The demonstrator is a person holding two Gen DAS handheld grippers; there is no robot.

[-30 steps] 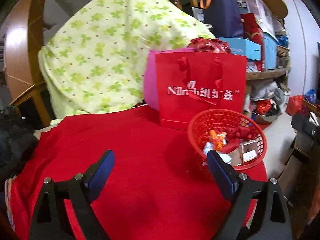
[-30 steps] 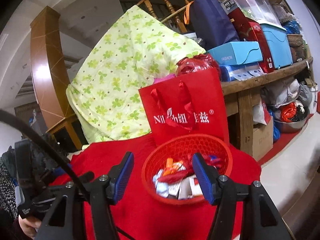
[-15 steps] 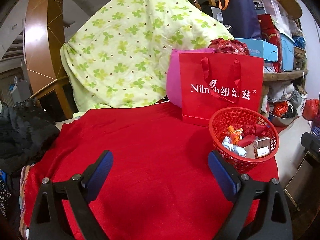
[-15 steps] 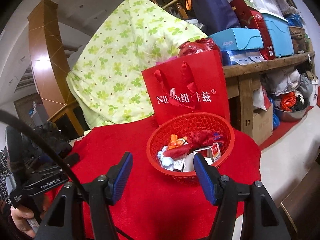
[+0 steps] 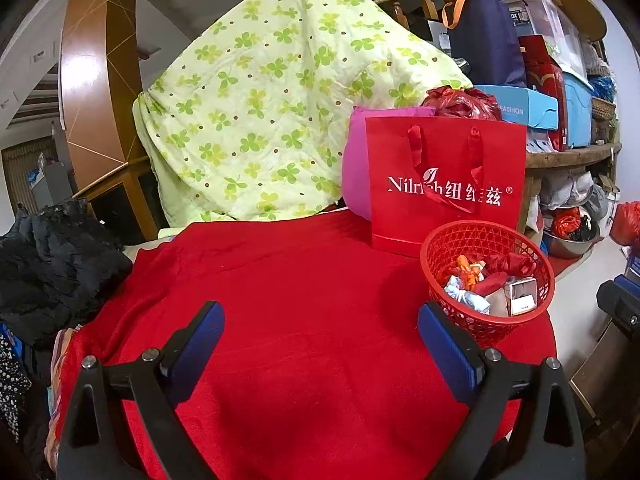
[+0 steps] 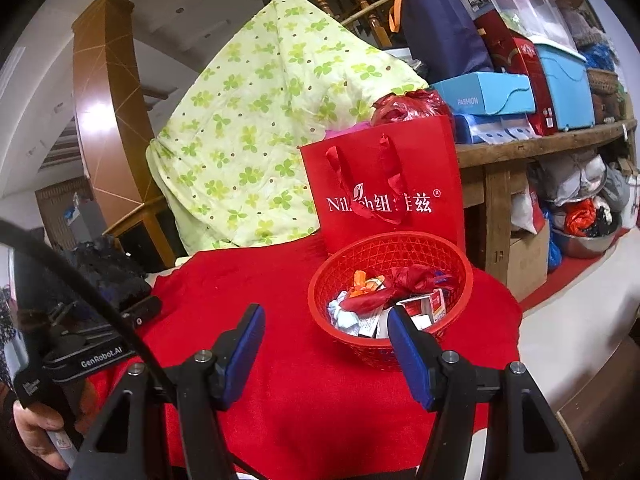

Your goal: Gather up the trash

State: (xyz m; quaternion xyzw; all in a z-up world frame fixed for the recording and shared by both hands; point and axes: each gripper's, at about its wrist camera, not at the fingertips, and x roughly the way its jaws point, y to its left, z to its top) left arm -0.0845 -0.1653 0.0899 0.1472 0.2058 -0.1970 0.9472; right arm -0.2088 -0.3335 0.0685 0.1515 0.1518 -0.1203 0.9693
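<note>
Trash already fills the round red plastic mesh basket (image 5: 490, 276), which stands on the red-clothed desk (image 5: 304, 304) just in front of the red paper gift bag (image 5: 444, 184): crumpled wrappers (image 6: 362, 300) and a small white carton (image 5: 522, 299). Beside the basket, the cloth shows no loose litter, so collecting looks finished or nearly so. Left claw (image 5: 320, 340) and right claw (image 6: 326, 346) both hang wide open, holding nothing.
</note>
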